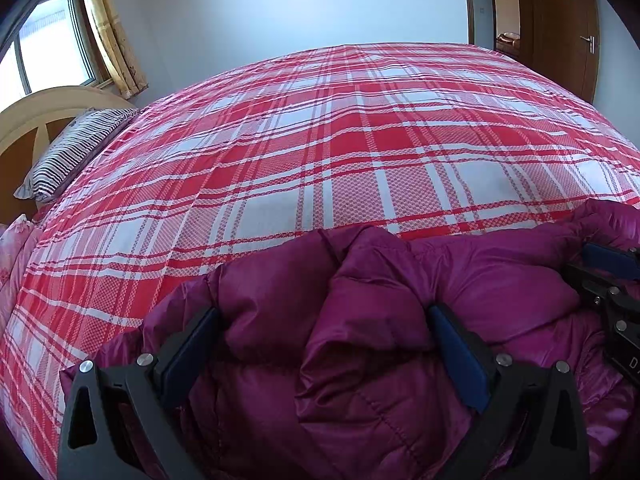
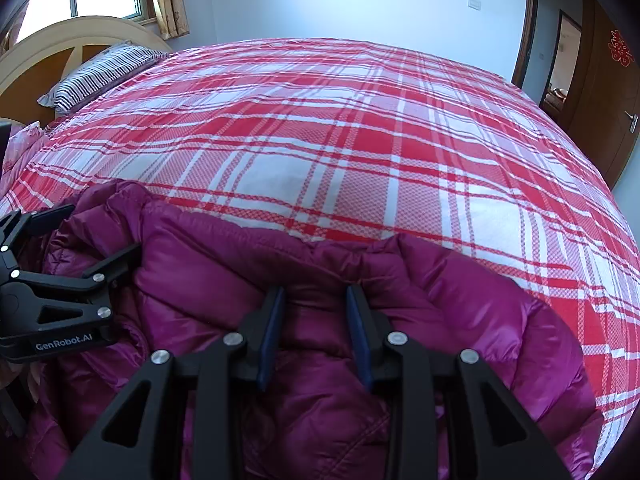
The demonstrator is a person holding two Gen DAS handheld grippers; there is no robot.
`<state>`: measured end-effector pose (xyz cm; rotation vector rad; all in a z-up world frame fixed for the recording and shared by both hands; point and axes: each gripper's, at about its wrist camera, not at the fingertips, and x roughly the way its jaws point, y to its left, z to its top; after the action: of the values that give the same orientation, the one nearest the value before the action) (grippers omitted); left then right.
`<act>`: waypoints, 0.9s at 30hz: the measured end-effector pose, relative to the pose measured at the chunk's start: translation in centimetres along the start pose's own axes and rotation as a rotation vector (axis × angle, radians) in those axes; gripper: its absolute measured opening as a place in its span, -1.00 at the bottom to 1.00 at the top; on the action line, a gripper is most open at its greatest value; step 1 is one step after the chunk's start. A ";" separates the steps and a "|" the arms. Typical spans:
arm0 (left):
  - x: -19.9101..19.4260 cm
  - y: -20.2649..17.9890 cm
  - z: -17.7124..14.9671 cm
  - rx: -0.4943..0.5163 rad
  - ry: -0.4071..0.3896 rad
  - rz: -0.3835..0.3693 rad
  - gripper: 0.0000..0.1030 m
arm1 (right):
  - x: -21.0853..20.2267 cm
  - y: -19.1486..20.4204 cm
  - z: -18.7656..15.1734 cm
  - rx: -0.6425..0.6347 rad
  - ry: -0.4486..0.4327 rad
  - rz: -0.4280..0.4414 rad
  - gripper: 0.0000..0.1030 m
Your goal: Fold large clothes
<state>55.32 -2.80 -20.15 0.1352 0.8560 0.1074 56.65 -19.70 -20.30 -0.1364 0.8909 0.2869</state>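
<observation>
While the bed [image 1: 320, 140] is lying mostly bare, the purple jacket [image 1: 360, 340] is bunching unfolded at six o'clock, so folding is barely starting. The left claw [image 1: 324, 340] is straddling a puffy ridge, fingers apart; the right claw [image 2: 314, 328] is pinching a narrow fold.

Plaid-covered bed [image 1: 360, 128] bears purple jacket [image 1: 360, 320] and striped pillow [image 1: 76, 152].
</observation>
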 end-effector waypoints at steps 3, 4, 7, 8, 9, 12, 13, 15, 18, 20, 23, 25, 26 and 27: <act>0.0 0.0 0.0 0.000 0.000 0.000 0.99 | 0.0 0.0 0.0 0.000 0.000 0.000 -0.33; 0.0 0.0 0.0 0.001 0.000 0.001 0.99 | 0.0 -0.1 0.0 0.001 0.000 0.001 -0.33; 0.0 0.0 0.0 0.000 0.000 0.000 0.99 | 0.0 0.0 0.0 0.000 0.000 0.000 -0.33; 0.0 -0.1 0.0 0.000 0.000 0.000 0.99 | 0.0 -0.1 0.0 0.000 0.000 0.001 -0.33; 0.0 -0.1 0.0 0.000 0.000 0.000 0.99 | 0.0 0.0 0.0 0.000 0.000 0.001 -0.33; 0.0 -0.1 0.0 0.000 0.000 0.000 0.99 | 0.0 0.0 0.0 0.000 0.000 0.001 -0.33; 0.0 0.0 0.0 0.000 0.001 0.000 0.99 | 0.0 0.0 0.0 -0.001 0.000 0.000 -0.33; 0.0 -0.1 0.0 0.001 0.000 0.001 0.99 | 0.0 0.0 0.0 -0.002 0.000 -0.001 -0.33; 0.0 -0.2 0.0 0.003 0.001 0.004 0.99 | 0.1 0.0 0.0 0.000 0.001 0.002 -0.33; 0.0 -0.3 0.0 0.007 0.001 0.010 0.99 | 0.1 0.0 0.1 -0.002 0.003 -0.003 -0.33; 0.1 -0.4 0.1 0.013 0.002 0.016 0.99 | 0.2 0.3 0.2 -0.012 0.007 -0.015 -0.33; 0.2 -0.3 0.2 0.010 0.007 0.011 0.99 | 0.2 0.5 0.2 -0.019 0.008 -0.025 -0.33; 0.2 -0.2 0.3 0.008 0.009 0.008 0.99 | 0.2 0.5 0.2 -0.021 0.008 -0.028 -0.33; 0.2 -0.2 0.4 0.008 0.012 0.003 0.99 | 0.2 0.5 0.2 -0.021 0.009 -0.029 -0.33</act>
<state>55.72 -3.00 -20.11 0.1432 0.8679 0.1075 56.79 -19.13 -20.37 -0.1701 0.8940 0.2688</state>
